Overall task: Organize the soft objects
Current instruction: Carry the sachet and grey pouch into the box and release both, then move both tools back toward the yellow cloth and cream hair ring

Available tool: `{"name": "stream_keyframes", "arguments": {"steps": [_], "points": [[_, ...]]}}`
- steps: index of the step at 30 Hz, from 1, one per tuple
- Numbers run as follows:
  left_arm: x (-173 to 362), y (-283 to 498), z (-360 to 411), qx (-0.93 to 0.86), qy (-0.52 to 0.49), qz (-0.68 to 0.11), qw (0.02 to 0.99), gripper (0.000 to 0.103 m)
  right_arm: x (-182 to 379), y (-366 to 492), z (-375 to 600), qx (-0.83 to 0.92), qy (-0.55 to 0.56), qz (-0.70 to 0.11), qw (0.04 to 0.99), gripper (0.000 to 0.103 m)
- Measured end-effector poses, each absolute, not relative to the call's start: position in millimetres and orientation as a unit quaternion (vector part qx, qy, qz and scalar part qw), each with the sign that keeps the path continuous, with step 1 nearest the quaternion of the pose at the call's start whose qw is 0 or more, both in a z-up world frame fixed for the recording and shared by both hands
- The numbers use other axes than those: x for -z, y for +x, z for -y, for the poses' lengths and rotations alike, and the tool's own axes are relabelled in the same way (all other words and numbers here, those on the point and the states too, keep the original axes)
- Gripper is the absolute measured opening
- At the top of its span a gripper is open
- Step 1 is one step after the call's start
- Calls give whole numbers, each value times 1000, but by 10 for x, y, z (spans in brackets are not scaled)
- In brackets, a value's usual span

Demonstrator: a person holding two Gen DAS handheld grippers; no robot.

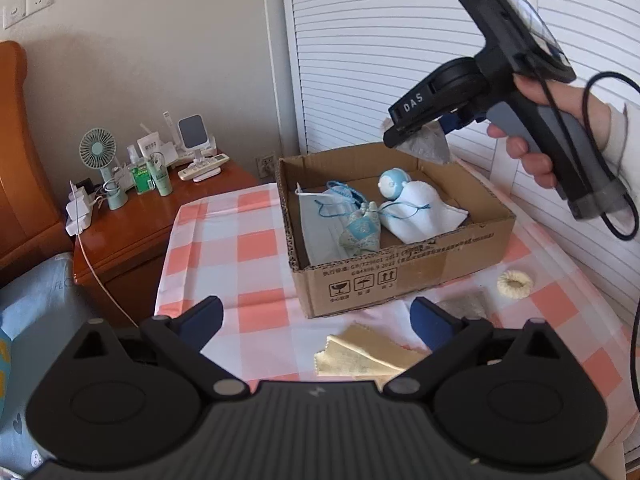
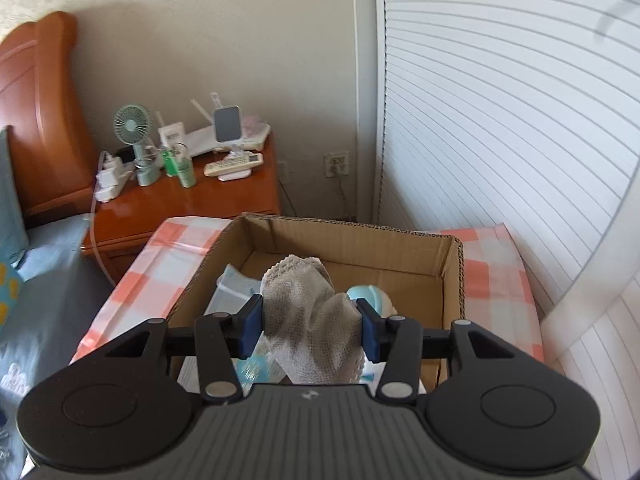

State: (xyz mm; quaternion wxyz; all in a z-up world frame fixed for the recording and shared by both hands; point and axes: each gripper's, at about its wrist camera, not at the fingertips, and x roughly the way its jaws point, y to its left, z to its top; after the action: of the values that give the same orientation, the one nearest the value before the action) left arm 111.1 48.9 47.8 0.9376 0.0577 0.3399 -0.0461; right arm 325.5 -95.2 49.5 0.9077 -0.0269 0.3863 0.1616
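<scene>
Nearest the left-wrist lens, the left tool hangs released, fingers spread wide above the checked tabletop. At its 12 o'clock sits the cardboard box, holding a face mask, a small blue pouch and a white doll. At 2 o'clock the right tool grasps a grey mesh cloth above the box. A beige cloth and cream scrunchie lie on the tabletop.

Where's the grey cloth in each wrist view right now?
Left wrist: grey cloth upper right, hanging from the right hand-held gripper above the cardboard box.
Right wrist: lower centre, pinched between the blue fingers.
Shared landmark: the green fan on the nightstand.
</scene>
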Motion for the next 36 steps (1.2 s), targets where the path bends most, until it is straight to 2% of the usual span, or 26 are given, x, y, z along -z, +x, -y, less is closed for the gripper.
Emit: {"name": "stream_keyframes", "arguments": {"steps": [6, 7, 9, 10, 11, 12, 24, 36], "points": [[-371, 1179, -637, 37, 42, -353, 934, 100, -334, 3730, 727, -131, -34, -411, 901, 54], [-351, 1194, -648, 38, 39, -356, 933, 100, -307, 3802, 688, -128, -35, -411, 902, 57], [-311, 1220, -667, 38, 37, -361, 931, 100, -261, 3892, 650, -118, -35, -411, 903, 74], [-293, 1230, -674, 38, 36, -364, 930, 100, -243, 3914, 638, -113, -37, -411, 904, 93], [-278, 1239, -681, 37, 35, -367, 929, 100, -235, 3918, 631, -108, -41, -407, 906, 101], [-258, 1244, -685, 37, 34, -370, 928, 100, -235, 3896, 634, -105, -45, -399, 910, 103], [-327, 1155, -715, 26, 27, -367, 930, 100, -424, 3201, 923, -116, -40, -381, 916, 103], [-339, 1098, -586, 29, 40, -371, 927, 100, -738, 2467, 1647, -87, -17, -355, 931, 103]]}}
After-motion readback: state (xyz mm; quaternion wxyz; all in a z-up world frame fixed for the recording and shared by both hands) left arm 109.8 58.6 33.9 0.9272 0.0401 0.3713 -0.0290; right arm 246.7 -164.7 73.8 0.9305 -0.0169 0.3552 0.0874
